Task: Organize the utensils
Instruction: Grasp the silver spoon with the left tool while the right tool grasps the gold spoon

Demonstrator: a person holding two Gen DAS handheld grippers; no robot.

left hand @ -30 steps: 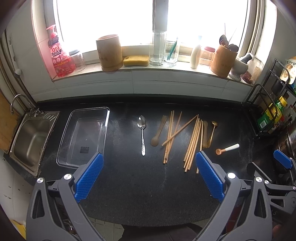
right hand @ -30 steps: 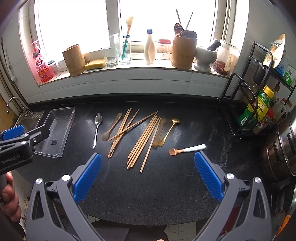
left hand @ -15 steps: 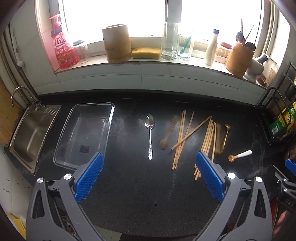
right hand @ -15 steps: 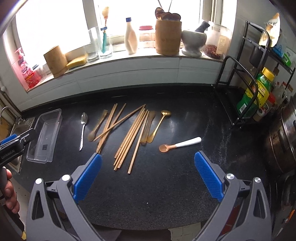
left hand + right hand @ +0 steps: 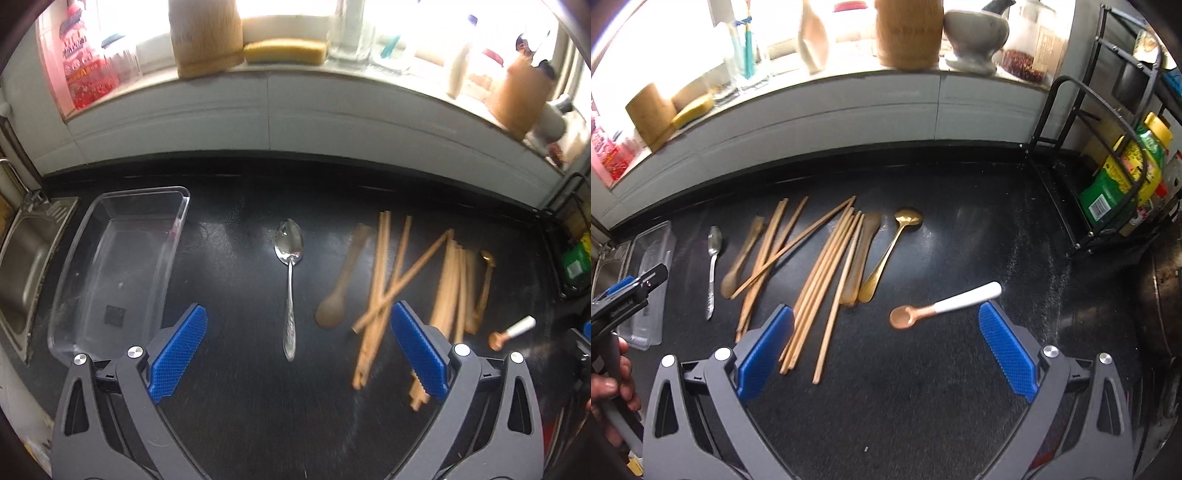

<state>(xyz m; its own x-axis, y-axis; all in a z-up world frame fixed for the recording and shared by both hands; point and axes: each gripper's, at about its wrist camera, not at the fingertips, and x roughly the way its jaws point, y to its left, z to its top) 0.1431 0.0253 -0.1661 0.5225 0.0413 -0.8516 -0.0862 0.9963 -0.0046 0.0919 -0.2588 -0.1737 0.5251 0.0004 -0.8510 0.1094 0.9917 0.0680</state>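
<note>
Both grippers have moved lower toward the table [image 5: 240,406]: left gripper [image 5: 295,350], fingers wide and empty, above the steel spoon [image 5: 290,280]; right gripper [image 5: 882,347] likewise over the white-handled spoon [image 5: 942,306]. Tray [image 5: 177,236] empty; sorting unstarted.

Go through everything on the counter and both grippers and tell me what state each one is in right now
Left gripper: open, holding nothing.
Right gripper: open, holding nothing.
Clear plastic tray: empty.
Silver spoon: lying flat, bowl up.
Wooden chopsticks: scattered, one crossing others.
White-handled spoon: lying apart from the pile.
</note>
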